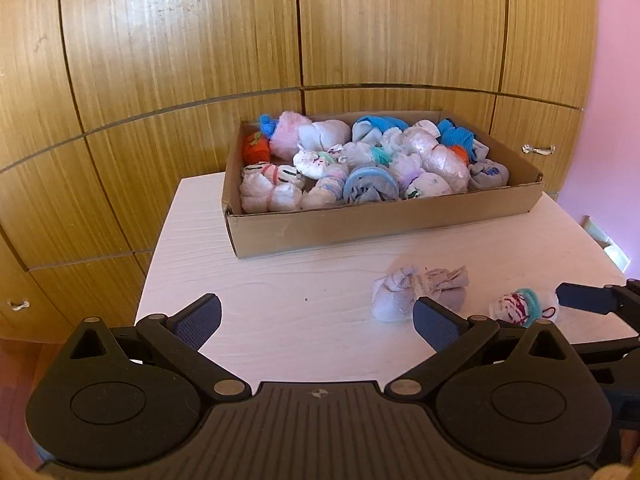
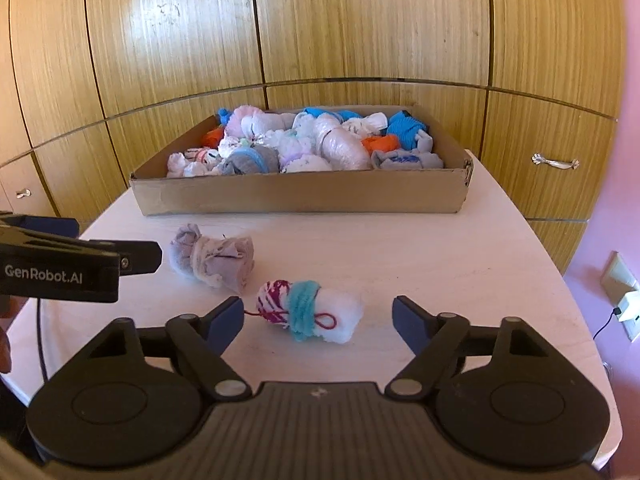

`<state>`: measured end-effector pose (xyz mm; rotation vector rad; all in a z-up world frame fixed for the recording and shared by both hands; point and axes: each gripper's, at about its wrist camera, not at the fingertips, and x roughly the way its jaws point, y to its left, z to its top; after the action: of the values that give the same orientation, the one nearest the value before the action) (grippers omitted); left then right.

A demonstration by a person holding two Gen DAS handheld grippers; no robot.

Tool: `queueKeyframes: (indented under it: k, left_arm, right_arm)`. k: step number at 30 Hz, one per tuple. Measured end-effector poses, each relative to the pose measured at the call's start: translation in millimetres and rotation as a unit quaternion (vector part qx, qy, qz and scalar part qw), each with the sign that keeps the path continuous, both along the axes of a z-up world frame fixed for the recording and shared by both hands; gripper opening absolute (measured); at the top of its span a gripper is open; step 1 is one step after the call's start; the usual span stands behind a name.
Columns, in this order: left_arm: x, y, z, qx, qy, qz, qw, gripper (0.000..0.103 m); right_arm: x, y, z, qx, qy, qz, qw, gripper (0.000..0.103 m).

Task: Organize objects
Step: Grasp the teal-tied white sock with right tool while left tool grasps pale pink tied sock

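Two rolled sock bundles lie on the white table (image 2: 440, 256) in front of a cardboard box (image 2: 300, 200) filled with several sock bundles. In the right wrist view the white bundle with a teal band (image 2: 310, 312) lies between the fingers of my right gripper (image 2: 318, 309), which stands open, pads clear of it. The grey-lilac bundle (image 2: 214, 258) sits behind it to the left, beside a finger (image 2: 138, 258) of the left gripper. In the left wrist view my left gripper (image 1: 318, 314) is open and empty. The grey-lilac bundle (image 1: 416, 290) lies just beyond its right finger. The box (image 1: 380, 220) stands behind.
Wooden cabinet doors with metal handles (image 2: 555, 163) rise behind the table. A pink wall with a socket and plugged charger (image 2: 624, 300) is at the right. The table's left edge (image 1: 156, 256) drops off to the floor.
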<state>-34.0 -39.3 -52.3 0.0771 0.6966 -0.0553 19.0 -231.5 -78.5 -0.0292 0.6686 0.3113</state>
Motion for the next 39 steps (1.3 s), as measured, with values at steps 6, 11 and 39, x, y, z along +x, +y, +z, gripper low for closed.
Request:
queueKeyframes:
  k: [6, 11, 39]
  left_arm:
    - [1.0, -6.3, -2.6, -0.005, 0.004, -0.013, 0.9999, 0.102]
    - [4.7, -19.8, -6.2, -0.003, 0.005, -0.027, 0.9996, 0.102]
    - [14.1, -59.0, -25.6, -0.021, 0.004, 0.061, 0.9979, 0.089]
  right_arm:
    - [-1.2, -3.1, -0.4, 0.002, -0.009, 0.0, 1.0, 0.052]
    - [-6.3, -12.4, 6.4, 0.0, -0.025, 0.001, 1.0, 0.052]
    - [-6.5, -51.0, 17.5, 0.018, -0.048, 0.019, 0.999, 0.052]
